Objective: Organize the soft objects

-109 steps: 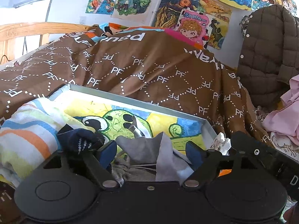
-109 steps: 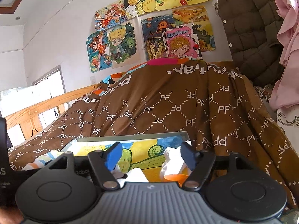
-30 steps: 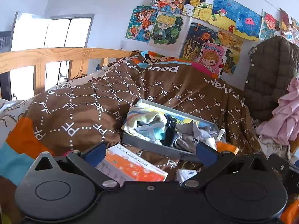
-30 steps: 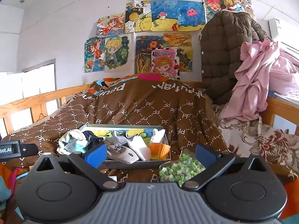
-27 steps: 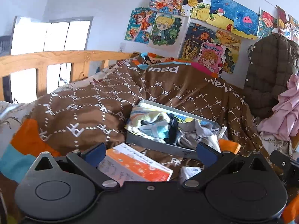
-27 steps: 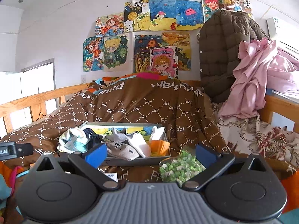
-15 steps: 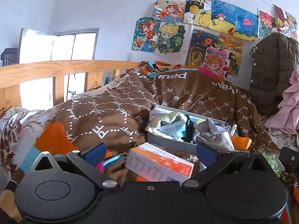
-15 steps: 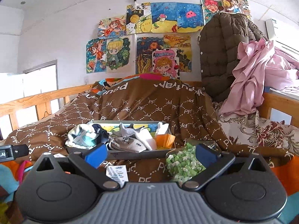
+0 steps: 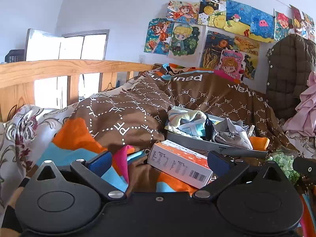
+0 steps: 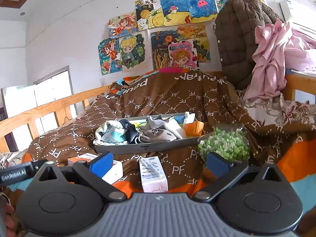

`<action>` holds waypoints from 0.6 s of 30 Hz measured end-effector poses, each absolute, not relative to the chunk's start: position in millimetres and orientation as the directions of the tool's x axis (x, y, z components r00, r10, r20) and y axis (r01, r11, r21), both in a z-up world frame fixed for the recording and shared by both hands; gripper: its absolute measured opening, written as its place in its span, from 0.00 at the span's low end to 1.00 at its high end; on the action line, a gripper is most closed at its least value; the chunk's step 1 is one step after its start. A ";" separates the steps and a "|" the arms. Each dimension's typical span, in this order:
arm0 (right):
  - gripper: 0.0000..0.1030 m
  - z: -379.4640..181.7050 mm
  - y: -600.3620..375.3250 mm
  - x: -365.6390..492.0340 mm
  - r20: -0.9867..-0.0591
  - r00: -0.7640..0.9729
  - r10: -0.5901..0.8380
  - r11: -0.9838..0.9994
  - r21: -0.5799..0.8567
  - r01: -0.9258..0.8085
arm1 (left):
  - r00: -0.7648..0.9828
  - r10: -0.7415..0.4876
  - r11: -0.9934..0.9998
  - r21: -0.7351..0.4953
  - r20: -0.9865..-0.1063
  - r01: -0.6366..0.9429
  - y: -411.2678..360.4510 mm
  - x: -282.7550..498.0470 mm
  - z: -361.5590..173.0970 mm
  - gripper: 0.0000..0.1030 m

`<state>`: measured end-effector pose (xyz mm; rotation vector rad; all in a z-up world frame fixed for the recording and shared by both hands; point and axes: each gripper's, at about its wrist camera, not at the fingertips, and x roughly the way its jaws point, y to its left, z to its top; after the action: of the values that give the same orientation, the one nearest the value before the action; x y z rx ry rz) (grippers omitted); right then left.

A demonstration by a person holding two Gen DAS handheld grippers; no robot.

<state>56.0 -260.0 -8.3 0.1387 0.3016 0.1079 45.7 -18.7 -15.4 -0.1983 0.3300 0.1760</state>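
Left wrist view: left hand-held gripper (image 9: 158, 161) spread wide, blue pads (image 9: 99, 160) far apart, holding nothing. Ahead on the bed, a flat grey tray (image 9: 207, 142) lying on the brown quilt with white "PF" letters (image 9: 122, 116). Soft things heaped inside the tray: a striped pastel cloth roll (image 9: 185, 116) at the left end, a dark navy sock (image 9: 207, 127) in the middle, grey socks (image 9: 232, 133) at the right. An orange paper cup (image 9: 259, 143) at the tray's right end, touching the socks. Just in front of the tray, an orange and white cardboard box with a barcode (image 9: 180, 163), tilted, between the gripper fingers. A pink cloth strip (image 9: 123, 158) near the left pad. A wooden bed rail (image 9: 59, 69) at the left, bright drawings on the white wall (image 9: 209, 29) behind.

Right wrist view: right hand-held gripper (image 10: 159, 161) also spread wide and holding nothing. Same grey tray (image 10: 146, 147) straight ahead, well apart from the fingers, with the cloth roll (image 10: 110, 133), navy sock (image 10: 128, 128) and grey socks (image 10: 158, 132) in it and the orange cup (image 10: 193, 128) at the right end. A clear bag of green and white bits (image 10: 224, 146) just right of the tray, near the right pad. A small white and pink box (image 10: 153, 174) lying between the fingers. A brown puffy coat (image 10: 239, 37) and a pink cloth (image 10: 274, 59) hanging at the right.
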 end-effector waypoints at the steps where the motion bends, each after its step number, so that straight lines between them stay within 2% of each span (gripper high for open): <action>1: 1.00 -8.5 -259.6 53.5 -0.289 0.950 0.122 0.985 0.154 -0.080 | 0.930 0.136 0.965 -0.166 -0.342 -0.202 -18.9 43.8 -17.2 0.99; 9: 1.00 -14.2 -256.6 39.2 -0.322 0.943 0.086 0.990 0.135 -0.045 | 0.917 0.118 0.964 -0.178 -0.380 -0.198 -19.8 25.5 -34.7 0.99; 15: 1.00 -16.9 -252.8 34.2 -0.333 0.940 0.074 0.992 0.119 -0.036 | 0.935 0.129 0.970 -0.153 -0.330 -0.188 -19.8 19.7 -29.4 0.99; 18: 1.00 -17.0 -251.5 36.3 -0.332 0.940 0.079 0.992 0.116 -0.042 | 0.934 0.134 0.969 -0.152 -0.331 -0.193 -18.4 20.3 -29.5 0.99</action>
<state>36.3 -251.5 -17.0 0.1076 0.3424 0.0619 20.3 -18.4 -29.5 -0.1841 0.3247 0.1685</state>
